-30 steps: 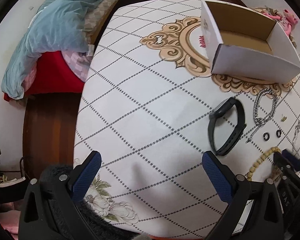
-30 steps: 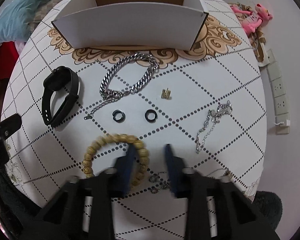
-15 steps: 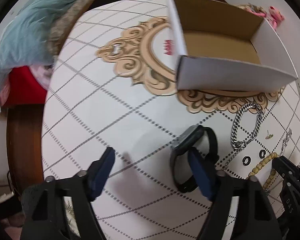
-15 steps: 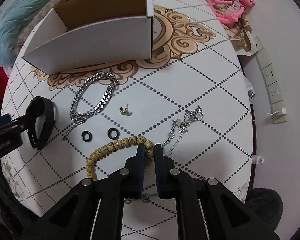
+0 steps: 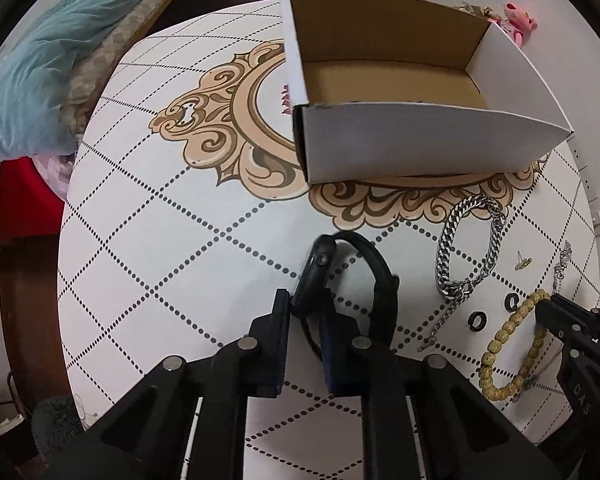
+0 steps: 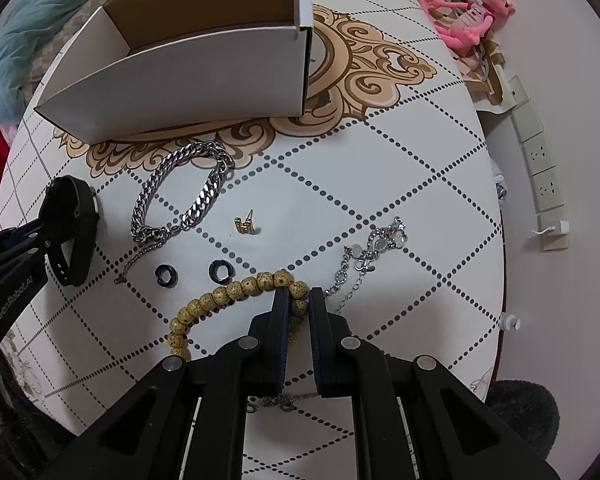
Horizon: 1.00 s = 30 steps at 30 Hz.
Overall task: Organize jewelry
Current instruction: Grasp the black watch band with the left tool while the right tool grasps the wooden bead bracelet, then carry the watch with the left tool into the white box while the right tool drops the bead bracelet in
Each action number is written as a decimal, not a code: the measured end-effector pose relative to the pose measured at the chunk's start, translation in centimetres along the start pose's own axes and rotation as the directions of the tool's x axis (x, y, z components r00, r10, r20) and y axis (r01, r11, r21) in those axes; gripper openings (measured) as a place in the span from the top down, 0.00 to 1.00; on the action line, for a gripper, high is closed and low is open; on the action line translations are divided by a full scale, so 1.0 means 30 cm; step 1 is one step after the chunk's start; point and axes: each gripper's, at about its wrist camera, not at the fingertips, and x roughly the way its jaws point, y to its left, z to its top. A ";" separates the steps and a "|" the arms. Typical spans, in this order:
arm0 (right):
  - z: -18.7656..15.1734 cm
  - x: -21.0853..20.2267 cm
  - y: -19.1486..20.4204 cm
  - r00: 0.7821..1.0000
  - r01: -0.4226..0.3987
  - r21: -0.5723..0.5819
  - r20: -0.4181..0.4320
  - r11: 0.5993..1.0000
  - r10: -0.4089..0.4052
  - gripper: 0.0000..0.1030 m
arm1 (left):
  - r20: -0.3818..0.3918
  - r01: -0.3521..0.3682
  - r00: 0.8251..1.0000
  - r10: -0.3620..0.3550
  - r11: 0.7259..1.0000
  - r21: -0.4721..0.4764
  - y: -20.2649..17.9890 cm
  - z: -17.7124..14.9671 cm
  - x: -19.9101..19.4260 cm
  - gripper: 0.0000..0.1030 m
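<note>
A: How far along is it?

B: Barely begun, I'd judge. The box (image 5: 420, 148) sits at the far side of the table (image 5: 148, 240), and what shows of its floor is bare cardboard. Every piece is on the table, none packed.

A: And the grippers?

B: The left gripper (image 5: 305, 320) is closed on the watch (image 5: 352, 280), pinching the body near the strap, left of the other pieces. The watch looks tipped up on edge; I can't tell if it has left the table. The right gripper (image 6: 299, 306) is clamped on the beads (image 6: 236, 292), at the near side of the table; most of the strand lies flat.

A: What's left after those two?

B: The chain (image 6: 184, 196) just in front of the box, the thin bracelet (image 6: 372, 256) to the right, two black rings (image 6: 194, 272) beside the beads, and the gold stud (image 6: 245, 225) in the middle. Another small silver piece (image 6: 276, 400) lies under the right gripper.

A: Any writing?

B: "GenRobot.AI" on the left gripper's arm, seen in the right view. "DAS" on the right gripper's body in the left view. Red print beside the box is unreadable.
</note>
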 end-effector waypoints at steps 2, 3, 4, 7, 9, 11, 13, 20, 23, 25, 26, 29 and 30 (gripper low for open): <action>0.004 0.002 0.005 1.000 0.004 -0.005 0.004 1.000 -0.004 0.90 | 0.005 0.000 1.000 0.000 1.000 -0.007 0.002 -0.008 -0.003 0.90; 0.003 0.004 0.002 1.000 0.003 -0.004 0.006 1.000 -0.003 0.90 | 0.008 0.001 1.000 -0.001 1.000 -0.011 0.006 -0.013 -0.007 0.90; 0.003 0.005 -0.002 1.000 0.002 -0.004 0.010 1.000 -0.002 0.90 | 0.012 0.002 1.000 -0.002 1.000 -0.013 0.008 -0.021 -0.012 0.90; -0.006 -0.002 -0.006 1.000 -0.007 0.001 0.027 1.000 0.007 0.91 | 0.029 0.005 1.000 -0.004 1.000 -0.017 0.004 -0.040 -0.048 0.90; -0.015 -0.027 0.000 0.999 -0.014 0.001 0.051 1.000 0.014 0.91 | 0.041 0.012 0.999 -0.011 1.000 -0.021 -0.001 -0.052 -0.077 0.90; -0.019 -0.063 0.007 0.996 -0.024 0.000 0.081 1.000 0.024 0.91 | 0.056 0.019 0.998 -0.018 1.000 -0.025 0.003 -0.053 -0.106 0.90; -0.022 -0.098 0.021 0.994 -0.028 -0.006 0.106 1.000 0.028 0.91 | 0.077 0.032 0.997 -0.029 0.999 -0.030 0.007 -0.058 -0.145 0.90; 0.013 -0.259 0.055 0.974 -0.054 -0.034 0.217 0.998 0.060 0.91 | 0.164 0.070 0.984 -0.063 0.997 -0.038 0.026 -0.021 -0.290 0.90; 0.047 -0.333 0.051 0.962 -0.081 -0.043 0.259 0.996 0.090 0.91 | 0.199 0.098 0.976 -0.087 0.994 -0.045 0.047 0.017 -0.351 0.90; 0.081 -0.383 0.038 0.952 -0.103 -0.044 0.286 0.994 0.111 0.91 | 0.219 0.116 0.970 -0.103 0.992 -0.047 0.057 0.047 -0.384 0.90; 0.095 -0.408 0.029 0.946 -0.116 -0.046 0.300 0.992 0.124 0.91 | 0.230 0.127 0.967 -0.113 0.991 -0.049 0.062 0.068 -0.403 0.90; 0.153 -0.470 0.020 0.931 -0.151 -0.056 0.327 0.987 0.161 0.91 | 0.253 0.155 0.958 -0.138 0.987 -0.051 0.069 0.137 -0.441 0.90; 0.181 -0.487 0.016 0.926 -0.165 -0.061 0.334 0.984 0.176 0.91 | 0.259 0.162 0.955 -0.144 0.985 -0.051 0.071 0.163 -0.450 0.90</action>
